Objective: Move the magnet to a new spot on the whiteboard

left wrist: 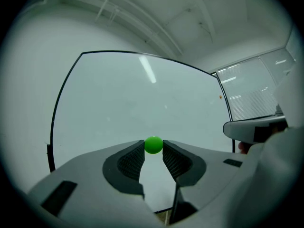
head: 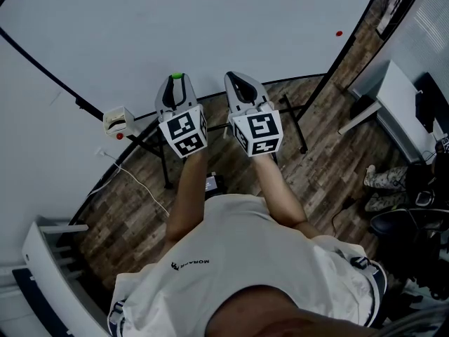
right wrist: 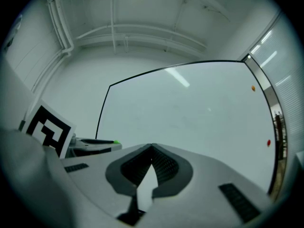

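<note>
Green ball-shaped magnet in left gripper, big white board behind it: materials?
The small green round magnet: looks like smooth moulded plastic, uniform colour, faint sheen; core not visible. The whiteboard: glossy coated panel, mirroring ceiling lights, thin dark frame; substrate unclear.

Small dark logo (head: 190, 262) on white T-shirt (head: 238, 258), upside down, reads approx. "MORA…"; rest too small to tell. B/w square code markers on left cube (head: 184, 133) & right cube (head: 258, 132); no letters or nos. on them.
</note>
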Demonstrator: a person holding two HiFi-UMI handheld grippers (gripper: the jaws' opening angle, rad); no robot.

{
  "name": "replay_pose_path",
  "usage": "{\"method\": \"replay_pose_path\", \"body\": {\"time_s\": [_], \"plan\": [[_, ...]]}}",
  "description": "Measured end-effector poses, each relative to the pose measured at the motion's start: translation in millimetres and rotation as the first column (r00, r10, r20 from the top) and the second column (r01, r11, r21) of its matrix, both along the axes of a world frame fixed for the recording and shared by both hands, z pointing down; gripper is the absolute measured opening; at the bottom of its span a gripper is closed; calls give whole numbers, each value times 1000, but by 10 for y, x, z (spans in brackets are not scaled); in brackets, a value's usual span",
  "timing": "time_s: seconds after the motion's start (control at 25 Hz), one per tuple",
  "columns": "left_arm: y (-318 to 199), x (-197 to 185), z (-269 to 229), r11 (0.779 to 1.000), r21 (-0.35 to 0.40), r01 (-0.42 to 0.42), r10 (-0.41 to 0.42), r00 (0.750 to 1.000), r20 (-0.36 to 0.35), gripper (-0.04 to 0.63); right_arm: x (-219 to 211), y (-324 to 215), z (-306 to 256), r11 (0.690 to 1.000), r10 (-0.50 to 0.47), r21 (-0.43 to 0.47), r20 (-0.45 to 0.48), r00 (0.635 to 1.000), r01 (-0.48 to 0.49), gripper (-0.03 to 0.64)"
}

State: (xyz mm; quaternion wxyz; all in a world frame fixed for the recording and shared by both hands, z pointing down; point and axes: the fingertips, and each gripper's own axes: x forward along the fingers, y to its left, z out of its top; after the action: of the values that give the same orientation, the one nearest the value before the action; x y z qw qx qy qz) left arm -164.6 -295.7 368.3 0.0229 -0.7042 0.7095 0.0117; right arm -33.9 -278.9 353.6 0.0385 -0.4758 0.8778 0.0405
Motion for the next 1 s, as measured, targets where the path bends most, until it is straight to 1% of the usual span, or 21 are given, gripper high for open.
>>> {"method": "replay_pose_path", "body": {"time_s": [0.28, 0.8, 1.0], "plan": [[119, 133, -114, 999, 28, -29, 29, 999, 21, 121, 9, 26, -3, 1000, 0, -5, 6, 1000, 1, 14], [271, 245, -171, 997, 52, -55, 54, 998, 29, 121, 18, 49, -17, 1000, 6, -7, 21, 1000, -6, 14], [325, 265, -228, 996, 74, -55, 50, 996, 70, 121, -15, 36, -12, 1000, 3, -7, 23, 1000, -3, 14]]}}
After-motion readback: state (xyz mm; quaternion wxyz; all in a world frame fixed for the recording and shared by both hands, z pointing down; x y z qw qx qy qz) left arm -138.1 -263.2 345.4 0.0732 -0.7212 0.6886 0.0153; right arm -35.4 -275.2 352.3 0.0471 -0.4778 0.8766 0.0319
